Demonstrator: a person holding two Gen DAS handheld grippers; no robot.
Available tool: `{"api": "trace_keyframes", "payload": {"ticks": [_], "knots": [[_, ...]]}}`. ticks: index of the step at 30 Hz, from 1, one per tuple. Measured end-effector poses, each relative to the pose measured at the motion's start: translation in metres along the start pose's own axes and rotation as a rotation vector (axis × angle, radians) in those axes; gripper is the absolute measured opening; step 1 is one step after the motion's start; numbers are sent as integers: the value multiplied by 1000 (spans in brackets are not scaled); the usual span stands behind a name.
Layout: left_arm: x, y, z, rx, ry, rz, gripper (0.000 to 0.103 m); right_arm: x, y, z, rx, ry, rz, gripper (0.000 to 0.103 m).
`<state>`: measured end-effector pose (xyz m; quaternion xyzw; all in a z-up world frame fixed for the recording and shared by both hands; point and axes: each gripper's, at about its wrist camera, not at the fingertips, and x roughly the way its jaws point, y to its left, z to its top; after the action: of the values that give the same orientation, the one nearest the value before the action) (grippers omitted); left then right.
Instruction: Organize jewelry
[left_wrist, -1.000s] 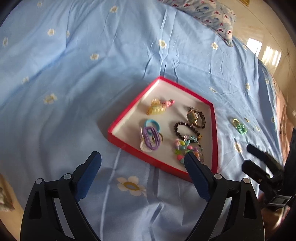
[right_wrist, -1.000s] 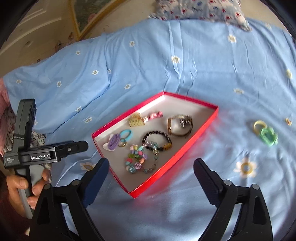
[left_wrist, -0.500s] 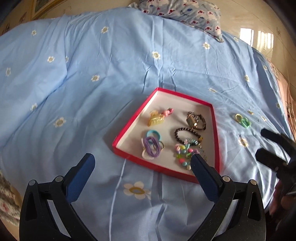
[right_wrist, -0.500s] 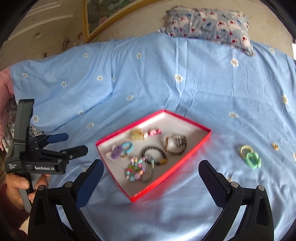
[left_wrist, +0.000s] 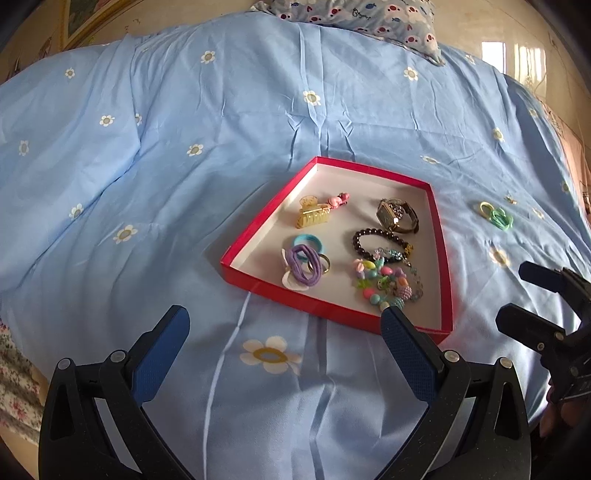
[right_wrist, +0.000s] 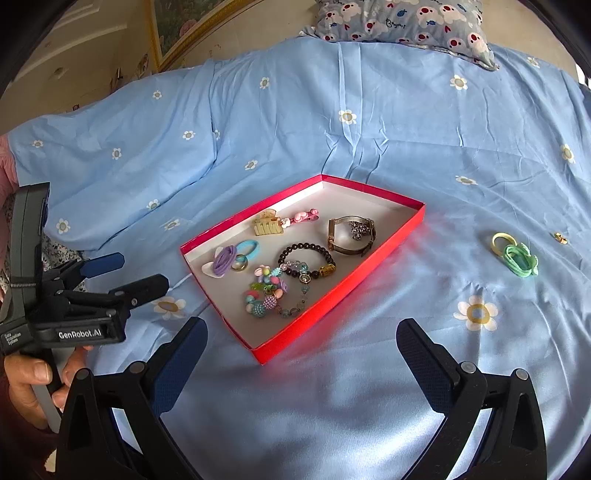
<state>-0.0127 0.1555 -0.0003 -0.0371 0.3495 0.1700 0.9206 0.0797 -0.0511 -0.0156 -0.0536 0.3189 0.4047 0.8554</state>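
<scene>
Jewelry (right_wrist: 291, 266) is seen lying in the red tray (right_wrist: 373, 264), near which the left gripper (left_wrist: 284, 328) and right gripper (right_wrist: 301, 339) are held wide and empty.

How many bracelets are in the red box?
2. The dark bead bracelet lies mid-box, next to the watch. The colourful bead bracelet lies in front of it, touching it, near the red box front edge.

Red tray (right_wrist: 373, 267), white inside, lies flat on the bed, holding bracelets, watch (right_wrist: 351, 236), hair ties, clips. Green-yellow hair ties (right_wrist: 515, 254) lie right, apart.
</scene>
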Motion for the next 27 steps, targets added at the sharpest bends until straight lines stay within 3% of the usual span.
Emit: {"api": "trace_keyframes", "payload": {"ticks": [27], "knots": [[-13,-6,-5,22,-23,64,103,-5,-1,-6,-15,-14,-22,103]]}}
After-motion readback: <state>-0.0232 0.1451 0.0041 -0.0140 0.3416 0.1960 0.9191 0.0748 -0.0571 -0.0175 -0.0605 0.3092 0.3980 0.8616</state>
